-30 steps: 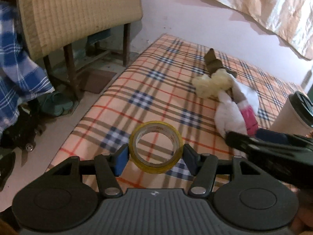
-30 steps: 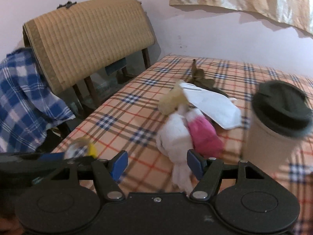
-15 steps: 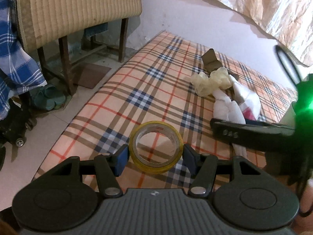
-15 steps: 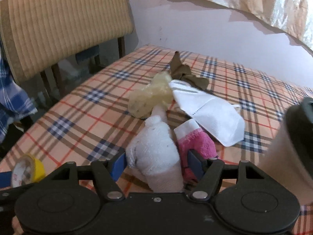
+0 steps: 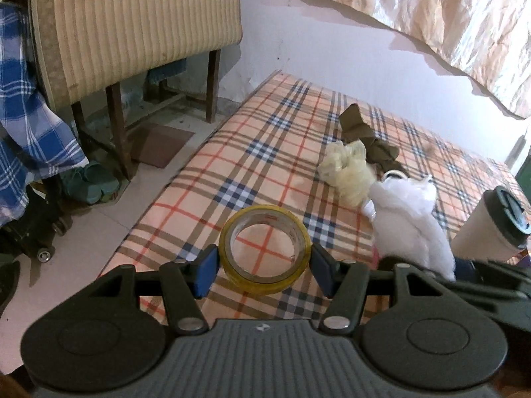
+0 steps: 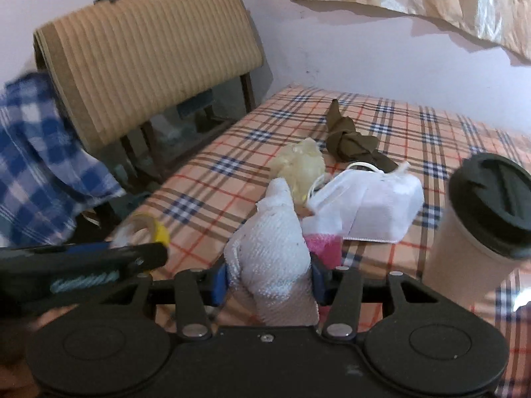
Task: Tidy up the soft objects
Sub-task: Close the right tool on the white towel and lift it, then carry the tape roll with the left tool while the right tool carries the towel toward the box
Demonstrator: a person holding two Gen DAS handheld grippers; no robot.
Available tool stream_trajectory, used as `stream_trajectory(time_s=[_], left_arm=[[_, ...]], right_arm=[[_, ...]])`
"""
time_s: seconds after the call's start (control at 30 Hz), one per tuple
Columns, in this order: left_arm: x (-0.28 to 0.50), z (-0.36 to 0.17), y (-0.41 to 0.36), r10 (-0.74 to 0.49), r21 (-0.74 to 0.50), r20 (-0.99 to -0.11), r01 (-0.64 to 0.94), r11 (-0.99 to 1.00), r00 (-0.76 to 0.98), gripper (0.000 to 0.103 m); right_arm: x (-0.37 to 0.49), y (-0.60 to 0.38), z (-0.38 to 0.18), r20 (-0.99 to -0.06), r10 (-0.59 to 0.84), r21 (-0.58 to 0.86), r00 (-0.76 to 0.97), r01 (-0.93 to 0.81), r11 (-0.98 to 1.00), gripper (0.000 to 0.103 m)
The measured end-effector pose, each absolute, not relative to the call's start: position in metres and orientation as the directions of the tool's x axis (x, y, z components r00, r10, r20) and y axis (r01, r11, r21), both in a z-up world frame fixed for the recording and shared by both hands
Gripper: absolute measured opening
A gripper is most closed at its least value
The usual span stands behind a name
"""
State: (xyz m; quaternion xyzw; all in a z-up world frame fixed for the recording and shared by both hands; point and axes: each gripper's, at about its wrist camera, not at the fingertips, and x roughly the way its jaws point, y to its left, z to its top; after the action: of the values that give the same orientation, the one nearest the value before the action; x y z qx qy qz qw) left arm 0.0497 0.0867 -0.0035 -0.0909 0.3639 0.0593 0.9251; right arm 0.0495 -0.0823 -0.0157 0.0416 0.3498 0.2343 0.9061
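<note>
On the bed (image 6: 415, 126), near its left edge, the right gripper (image 6: 269, 280) is closing its jaws around one white towel (image 6: 270, 248), pads already pressing. The left gripper (image 5: 264, 270) is holding one tape roll (image 5: 265, 248) between its jaws. Nothing looks sorted yet. Lying loose mid-bed: one mask (image 6: 371, 205), one pink cloth (image 6: 323, 247), one yellowish bag (image 6: 300, 162), one brown cloth (image 6: 348, 139); one cup (image 6: 478, 219) is standing beside them.

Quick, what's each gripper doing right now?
Left gripper: shut on the yellow tape roll.
Right gripper: jaws closing, pads pressing the white sock between them.
</note>
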Motion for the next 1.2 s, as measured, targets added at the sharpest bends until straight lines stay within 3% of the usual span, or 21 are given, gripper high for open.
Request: stream_trajectory(time_s=[0.27, 0.47, 0.67, 0.97, 1.2], left_arm=[[0.037, 0.01, 0.07, 0.041, -0.107, -0.668, -0.15, 0.983, 0.743, 0.061], [0.032, 0.019, 0.057, 0.026, -0.107, -0.662, -0.128, 0.986, 0.749, 0.061], [0.03, 0.027, 0.048, 0.018, -0.111, -0.651, -0.118, 0.987, 0.759, 0.061], [0.037, 0.038, 0.032, 0.009, -0.088, -0.641, -0.085, 0.992, 0.768, 0.061], [0.05, 0.051, 0.017, -0.022, -0.074, -0.637, -0.033, 0.997, 0.771, 0.061]], right_arm=[[0.007, -0.112, -0.003, -0.594, 0.448, 0.208, 0.668, -0.41, 0.888, 0.058], [0.004, -0.144, 0.025, -0.512, 0.453, 0.231, 0.73, -0.391, 0.891, 0.058], [0.027, -0.181, 0.036, -0.479, 0.526, 0.38, 0.703, -0.375, 0.846, 0.058], [0.013, -0.173, 0.052, -0.494, 0.426, 0.235, 0.758, -0.356, 0.905, 0.058], [0.015, -0.168, 0.064, -0.515, 0.357, 0.213, 0.78, -0.287, 0.934, 0.058]])
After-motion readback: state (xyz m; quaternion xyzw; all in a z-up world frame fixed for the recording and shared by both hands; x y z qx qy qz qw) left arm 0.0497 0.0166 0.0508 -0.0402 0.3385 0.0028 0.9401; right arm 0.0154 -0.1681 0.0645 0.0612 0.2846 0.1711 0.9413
